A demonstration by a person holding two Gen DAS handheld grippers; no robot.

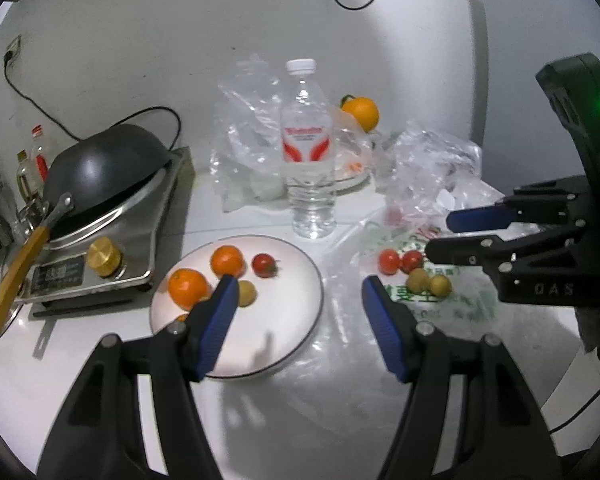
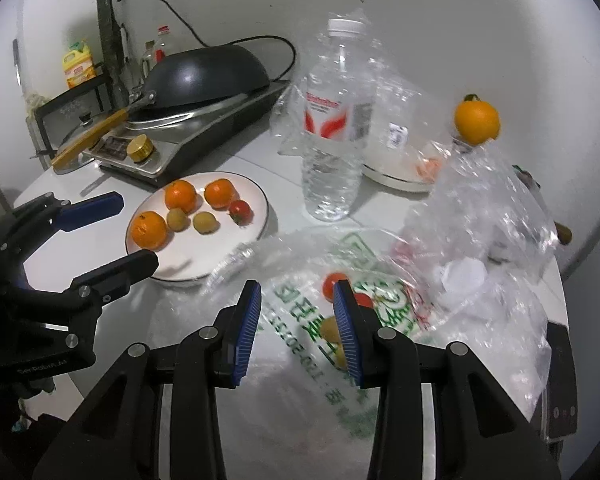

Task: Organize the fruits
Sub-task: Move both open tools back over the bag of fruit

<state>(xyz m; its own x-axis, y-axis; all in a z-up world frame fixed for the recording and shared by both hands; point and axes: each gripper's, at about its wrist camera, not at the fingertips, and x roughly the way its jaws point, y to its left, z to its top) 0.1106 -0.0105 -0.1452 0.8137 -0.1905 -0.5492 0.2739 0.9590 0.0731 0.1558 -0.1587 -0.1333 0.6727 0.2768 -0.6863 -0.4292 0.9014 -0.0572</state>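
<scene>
— Looking at the left wrist view, where does the left tool [image 1: 296,292] stand?

— It hovers low at the centre of the frame, its blue-padded fingers spread wide with nothing between them. One finger hangs over the white plate [image 1: 296,334], which sits on the table [image 1: 100,380] left of centre.

— What lies on that plate?

— The right wrist view shows three oranges [image 2: 180,195], two small yellow-green fruits [image 2: 205,222] and one cherry tomato [image 2: 241,210], all at middle left of the frame.

— And the right tool [image 2: 297,294]?

— Its fingers are also spread and hold nothing. It hovers above a printed plastic bag [image 2: 300,344] at lower centre. Two cherry tomatoes [image 1: 389,261] and two more yellow-green fruits [image 1: 418,279] rest on that bag, just beside the right finger.

— Anything behind?

— A water bottle [image 2: 334,120] stands upright at upper centre, a lone orange [image 2: 477,121] sits at upper right, and a dark wok [image 2: 206,70] rests on a stove [image 2: 188,148] at upper left.
</scene>
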